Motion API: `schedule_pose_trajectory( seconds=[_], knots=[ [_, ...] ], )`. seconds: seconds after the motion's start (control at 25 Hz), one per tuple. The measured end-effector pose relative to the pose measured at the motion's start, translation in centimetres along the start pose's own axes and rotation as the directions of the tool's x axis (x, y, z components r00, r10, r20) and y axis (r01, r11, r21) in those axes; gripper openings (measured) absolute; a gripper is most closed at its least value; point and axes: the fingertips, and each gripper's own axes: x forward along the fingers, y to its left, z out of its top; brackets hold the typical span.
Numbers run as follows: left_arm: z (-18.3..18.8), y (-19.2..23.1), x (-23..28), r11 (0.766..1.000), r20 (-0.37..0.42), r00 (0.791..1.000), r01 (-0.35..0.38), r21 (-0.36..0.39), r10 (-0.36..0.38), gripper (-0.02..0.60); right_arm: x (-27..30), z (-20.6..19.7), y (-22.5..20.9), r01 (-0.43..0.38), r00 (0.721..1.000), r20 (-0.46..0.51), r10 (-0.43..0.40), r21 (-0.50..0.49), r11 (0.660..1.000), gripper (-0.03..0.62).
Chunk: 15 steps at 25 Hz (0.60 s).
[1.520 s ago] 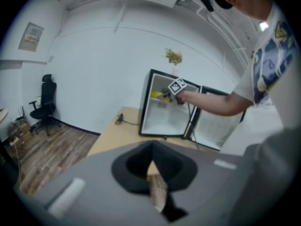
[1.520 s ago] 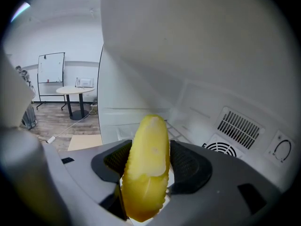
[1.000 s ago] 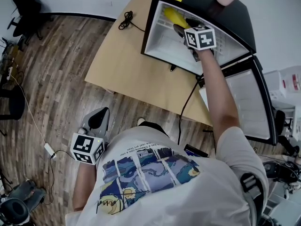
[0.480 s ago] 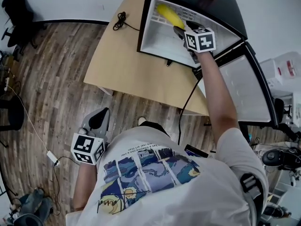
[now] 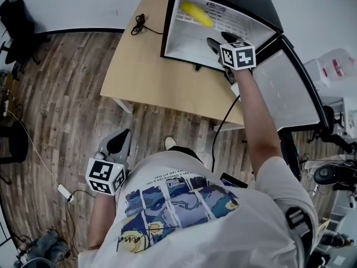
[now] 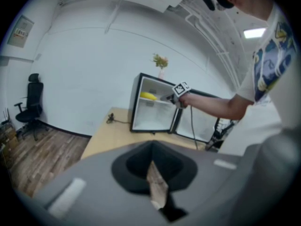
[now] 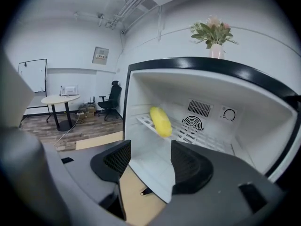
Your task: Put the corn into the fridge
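Note:
The yellow corn [image 5: 196, 13] lies on the wire shelf inside the open mini fridge [image 5: 184, 38]; in the right gripper view the corn [image 7: 161, 121] rests there by itself. My right gripper [image 5: 218, 41] is open at the fridge's front opening, a short way back from the corn, and nothing sits between the jaws of the right gripper [image 7: 150, 166]. My left gripper [image 5: 116, 143] hangs low at my side over the wooden floor, and the left gripper [image 6: 153, 173] looks shut and empty. From there the fridge [image 6: 150, 109] shows far off.
The fridge stands on a light wooden table [image 5: 150, 71] with its door [image 5: 284, 88] swung open to the right. A black cable [image 5: 138, 24] lies at the table's back edge. A flower vase [image 7: 214, 34] tops the fridge. An office chair [image 5: 17, 15] stands at the far left.
My right gripper has drawn back from the shelf to the fridge's opening, and the corn stays on the shelf. The left gripper has not moved.

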Motion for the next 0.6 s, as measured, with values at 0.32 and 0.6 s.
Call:
schedule_pose_trajectory(
  seconds=[0.32,0.6],
  knots=[
    [-1.6,-0.9,-2.7,0.999,-0.006,0.999,0.045,0.016,-0.044,0.009,-4.7,-2.0,4.1,0.012,1.000,0.016,-0.013,0.040,0.999,0.253],
    [-3.6,-1.5,-5.4,0.996,-0.024,0.996,0.085,0.038,-0.084,0.009,-8.9,-3.9,9.8,0.012,0.999,0.051,-0.016,0.071,0.997,0.252]
  ],
)
